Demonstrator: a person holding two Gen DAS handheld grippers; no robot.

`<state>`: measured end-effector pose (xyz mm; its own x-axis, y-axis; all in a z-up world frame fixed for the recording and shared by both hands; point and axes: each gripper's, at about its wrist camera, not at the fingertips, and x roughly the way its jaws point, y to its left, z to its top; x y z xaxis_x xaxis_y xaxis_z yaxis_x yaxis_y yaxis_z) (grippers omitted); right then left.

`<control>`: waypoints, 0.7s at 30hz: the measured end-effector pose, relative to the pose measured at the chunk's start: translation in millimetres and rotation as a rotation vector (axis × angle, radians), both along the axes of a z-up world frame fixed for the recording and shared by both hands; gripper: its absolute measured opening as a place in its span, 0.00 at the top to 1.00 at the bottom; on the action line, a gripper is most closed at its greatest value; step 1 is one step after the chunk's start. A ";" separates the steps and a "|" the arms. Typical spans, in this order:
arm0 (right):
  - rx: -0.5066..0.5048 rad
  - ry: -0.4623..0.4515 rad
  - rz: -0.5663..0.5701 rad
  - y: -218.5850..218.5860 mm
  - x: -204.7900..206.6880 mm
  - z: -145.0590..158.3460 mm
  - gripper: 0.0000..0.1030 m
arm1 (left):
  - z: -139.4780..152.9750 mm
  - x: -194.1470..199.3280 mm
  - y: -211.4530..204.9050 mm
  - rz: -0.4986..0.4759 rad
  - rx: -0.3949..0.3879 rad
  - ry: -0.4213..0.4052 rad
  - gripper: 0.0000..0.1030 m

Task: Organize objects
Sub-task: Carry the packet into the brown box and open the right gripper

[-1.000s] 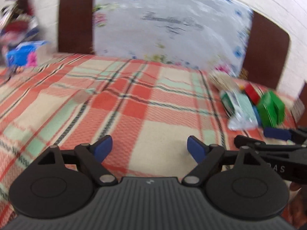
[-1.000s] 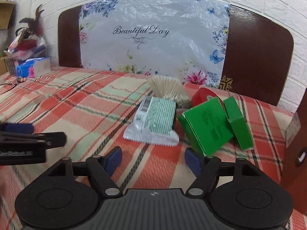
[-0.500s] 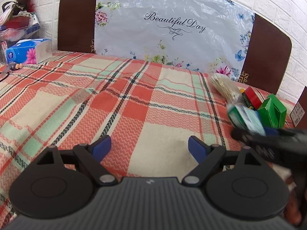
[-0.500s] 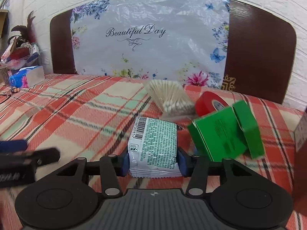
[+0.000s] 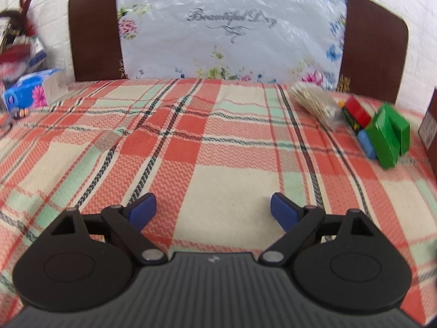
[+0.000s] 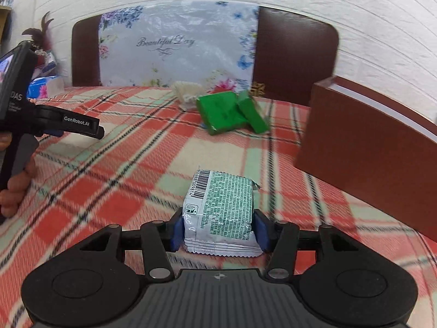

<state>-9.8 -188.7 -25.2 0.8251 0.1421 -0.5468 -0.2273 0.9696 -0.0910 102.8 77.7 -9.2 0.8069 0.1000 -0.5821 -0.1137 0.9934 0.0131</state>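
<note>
A big checked blanket [image 5: 224, 180] in red, cream and green is covering the bed. A flowery plastic sheet [image 5: 232, 27] is leaning on the brown headboard [image 6: 295, 57] at the far end. A brown box [image 6: 368, 142] is sitting at the right. Two green boxes [image 6: 232, 112] are lying far right, touching each other, with a bundle of cotton swabs [image 5: 314, 101] just beside them. The right gripper [image 6: 220, 231] is grasping a white and green packet [image 6: 222, 210] near the middle; its jaws are easing wider. The left gripper [image 5: 213, 210] is hanging wide apart and widening more, with nothing between its blue pads [image 5: 142, 210].
</note>
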 end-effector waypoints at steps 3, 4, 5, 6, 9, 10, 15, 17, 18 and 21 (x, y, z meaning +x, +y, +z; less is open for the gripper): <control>-0.007 -0.009 -0.017 -5.3 -9.4 1.2 0.32 | 8.2 -8.1 -13.6 -0.025 -0.054 0.053 0.12; -0.003 -0.007 -0.018 -6.9 -11.5 1.2 0.30 | 12.6 -12.6 -20.5 -0.056 -0.099 0.072 0.12; 0.002 -0.004 -0.022 -8.9 -13.3 1.2 0.29 | 17.9 -18.2 -30.9 -0.093 -0.124 0.086 0.12; 0.008 -0.002 -0.026 -11.4 -15.2 0.7 0.28 | 23.5 -24.1 -43.1 -0.136 -0.143 0.103 0.12; 0.022 0.003 -0.031 -18.5 -18.3 -0.3 0.26 | 39.1 -42.2 -78.7 -0.273 -0.212 0.157 0.13; 0.028 0.003 -0.033 -21.8 -20.3 -0.6 0.26 | 42.9 -47.4 -89.7 -0.315 -0.225 0.172 0.13; 0.032 0.012 -0.024 -23.5 -14.5 -0.3 0.26 | 39.6 -55.3 -132.1 -0.442 -0.266 0.268 0.13; 0.013 0.011 -0.002 -21.1 -9.5 0.5 0.26 | 32.5 -51.3 -141.1 -0.454 -0.278 0.310 0.14; 0.004 0.011 0.006 -19.9 -6.3 0.7 0.26 | 29.1 -48.7 -144.7 -0.453 -0.277 0.325 0.17; 0.015 0.033 0.036 -19.5 4.1 0.1 0.36 | 24.1 -43.9 -150.0 -0.449 -0.273 0.311 0.36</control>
